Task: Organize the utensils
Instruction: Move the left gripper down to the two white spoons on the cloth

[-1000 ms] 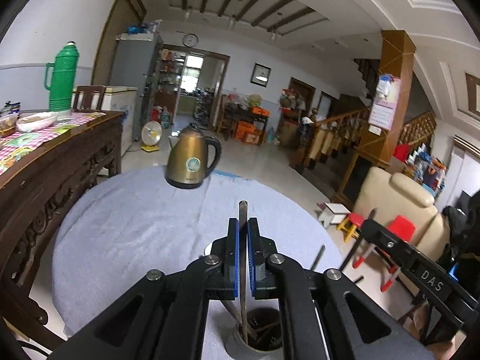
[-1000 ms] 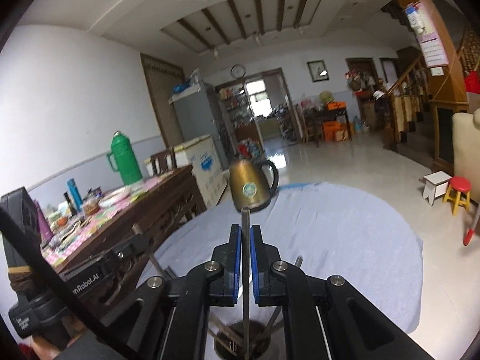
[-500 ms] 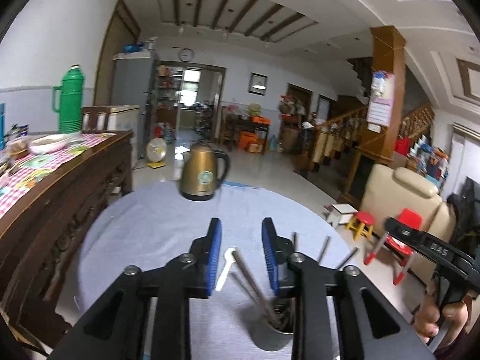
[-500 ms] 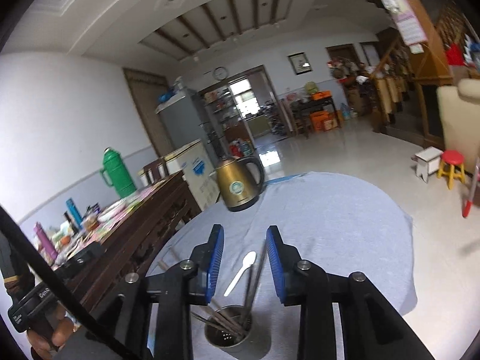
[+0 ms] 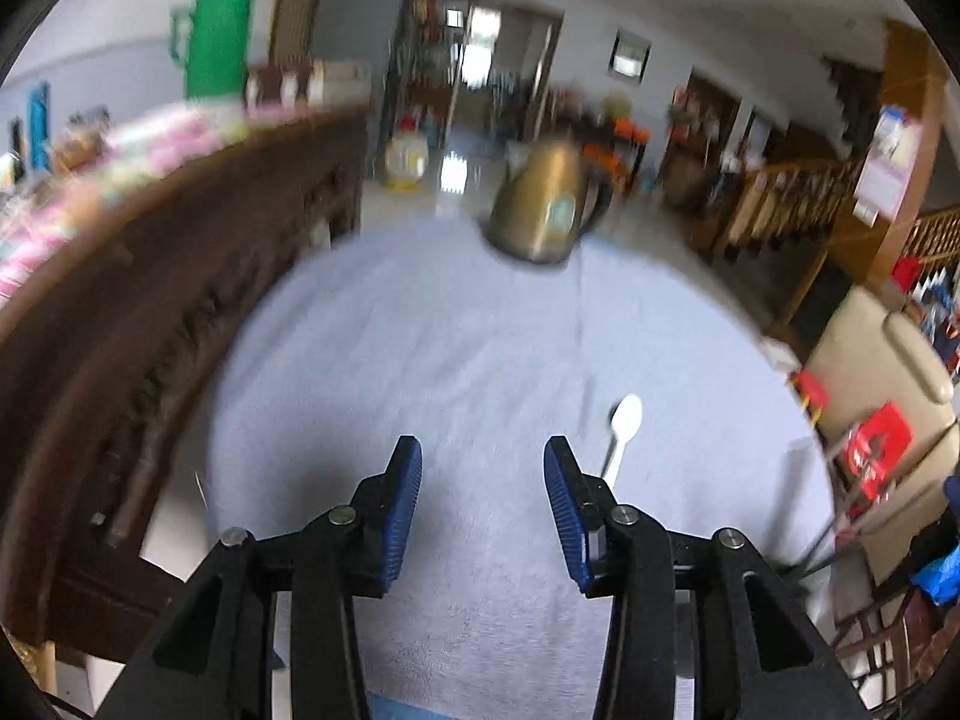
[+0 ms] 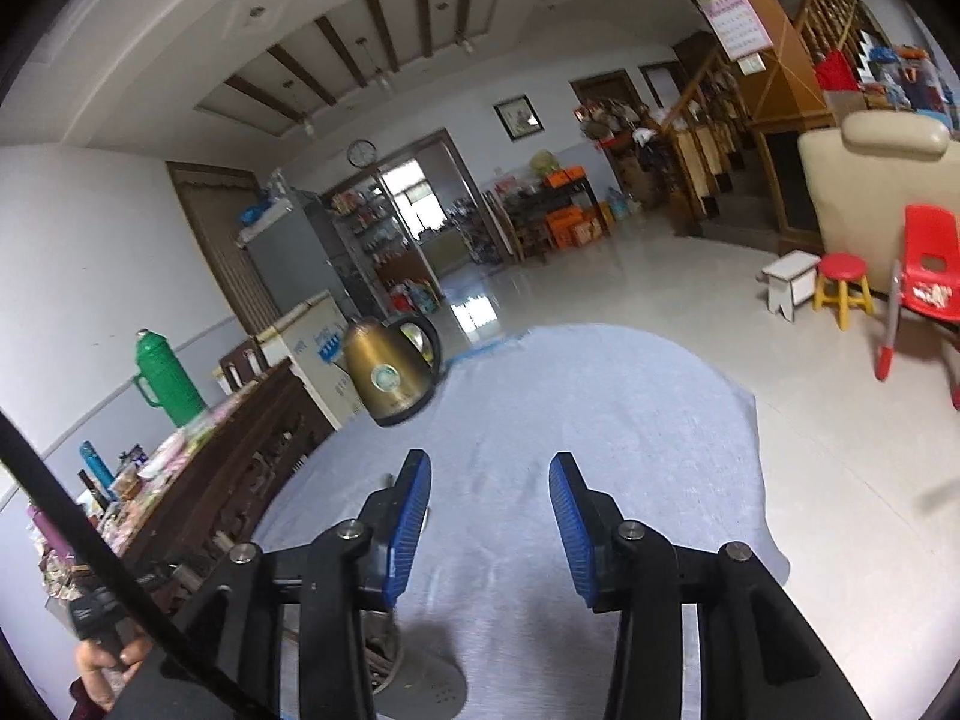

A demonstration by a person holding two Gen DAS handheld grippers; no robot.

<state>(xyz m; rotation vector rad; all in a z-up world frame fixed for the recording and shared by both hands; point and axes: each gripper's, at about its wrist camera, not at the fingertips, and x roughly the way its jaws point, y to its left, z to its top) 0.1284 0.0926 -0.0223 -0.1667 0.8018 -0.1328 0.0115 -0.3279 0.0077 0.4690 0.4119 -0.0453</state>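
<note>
My left gripper (image 5: pixel 483 468) is open and empty above the round table's grey cloth (image 5: pixel 432 360). A white spoon (image 5: pixel 621 432) stands up just right of its right finger; the holder under it is hidden. My right gripper (image 6: pixel 490 483) is open and empty over the cloth (image 6: pixel 600 408). The metal utensil holder (image 6: pixel 390 654) with several utensils shows at the bottom left, mostly hidden behind the left finger.
A brass kettle (image 5: pixel 543 207) stands at the table's far edge, also in the right wrist view (image 6: pixel 390 375). A dark wooden sideboard (image 5: pixel 150 312) with a green thermos (image 5: pixel 216 42) runs along the left. A red chair (image 6: pixel 927 276) and stools stand on the floor at right.
Both grippers let go of the utensils they held, opened wide and drew back from the holder. The left view swung left and is blurred by motion.
</note>
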